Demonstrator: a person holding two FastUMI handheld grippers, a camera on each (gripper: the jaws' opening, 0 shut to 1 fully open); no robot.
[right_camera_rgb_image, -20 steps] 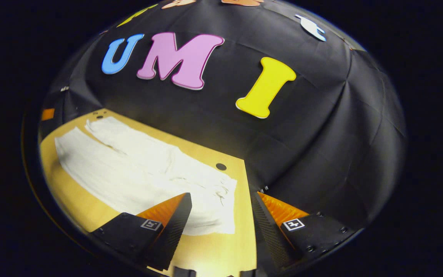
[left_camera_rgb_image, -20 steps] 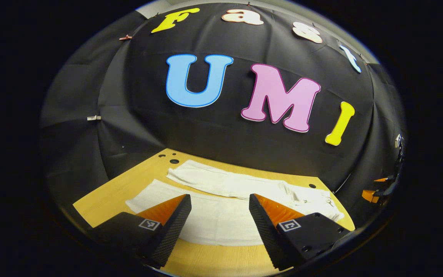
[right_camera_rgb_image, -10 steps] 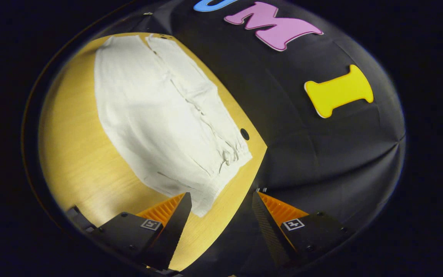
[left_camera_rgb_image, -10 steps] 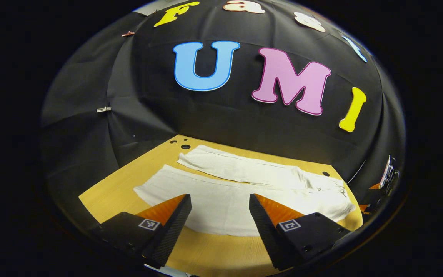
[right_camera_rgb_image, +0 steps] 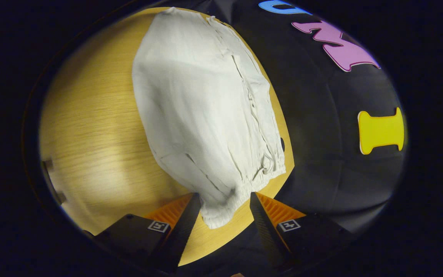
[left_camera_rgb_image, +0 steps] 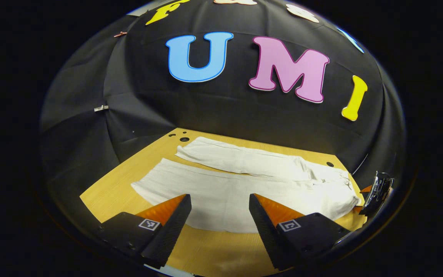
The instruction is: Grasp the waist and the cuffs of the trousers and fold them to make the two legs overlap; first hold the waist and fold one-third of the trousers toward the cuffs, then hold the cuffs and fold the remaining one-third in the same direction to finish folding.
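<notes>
White trousers lie flat on the wooden table, legs slightly apart, cuffs to the left and waist to the right. My left gripper hovers open over the near leg's front edge, holding nothing. In the right gripper view the trousers stretch away, and the gathered waist is nearest. My right gripper is open, with the waist's near corner lying between its fingers. The right gripper also shows in the left gripper view, at the waist end.
Small round holes mark the table's far left corner, and another hole sits by the waist. The table's right edge runs just past the waist. Bare wood lies in front of the near leg.
My right gripper has swung down and in toward the waist corner, which now sits between its fingers; the gap has narrowed a little. My left gripper has barely shifted.
</notes>
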